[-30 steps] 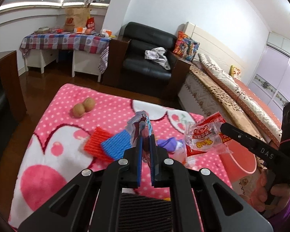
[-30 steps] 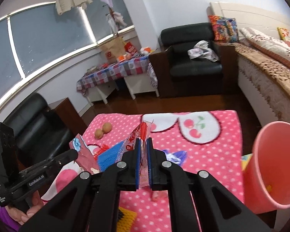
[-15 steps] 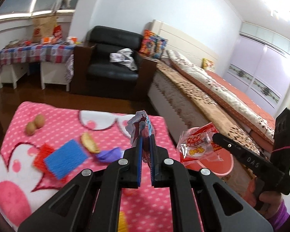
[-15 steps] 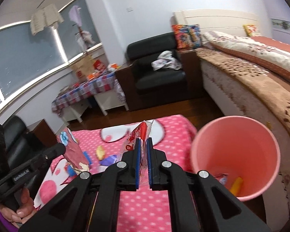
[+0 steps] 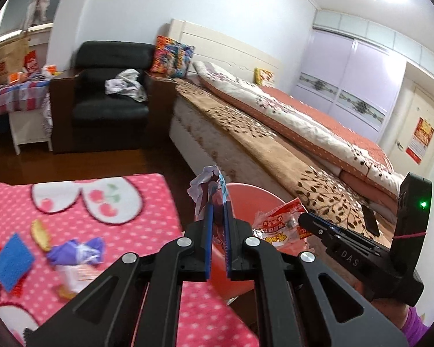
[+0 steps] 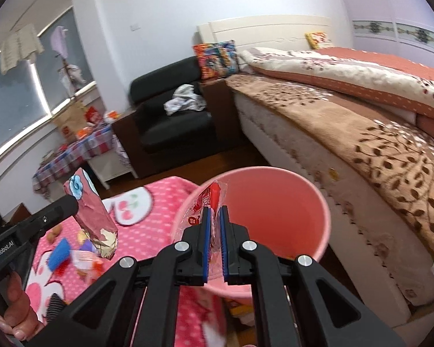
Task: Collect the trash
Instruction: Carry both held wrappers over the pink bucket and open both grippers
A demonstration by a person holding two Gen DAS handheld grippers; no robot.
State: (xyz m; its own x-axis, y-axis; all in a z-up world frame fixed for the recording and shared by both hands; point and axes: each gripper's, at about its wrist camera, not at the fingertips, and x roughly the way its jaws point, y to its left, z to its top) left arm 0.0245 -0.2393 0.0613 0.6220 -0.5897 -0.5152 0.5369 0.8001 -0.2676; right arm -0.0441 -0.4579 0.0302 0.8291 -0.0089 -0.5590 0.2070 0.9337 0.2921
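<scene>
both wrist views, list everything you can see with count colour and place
bucket: 1, pink, on the floor between blanket and bed
red snack wrapper: 1, red and clear, in the right gripper, over the bucket
dark red wrapper: 1, maroon with a blue flower, in the left gripper
blanket: 1, pink with white dots and cherries, on the floor
blue scrub pad: 1, on the blanket
purple wrapper: 1, on the blanket
armchair: 1, black, by the wall, a white cloth on its seat
bed: 1, brown and orange covers, on the right
cushion: 1, multicoloured, by the headboard
side table: 1, checked cloth, under the window
hands: 2, gripping the handles
</scene>
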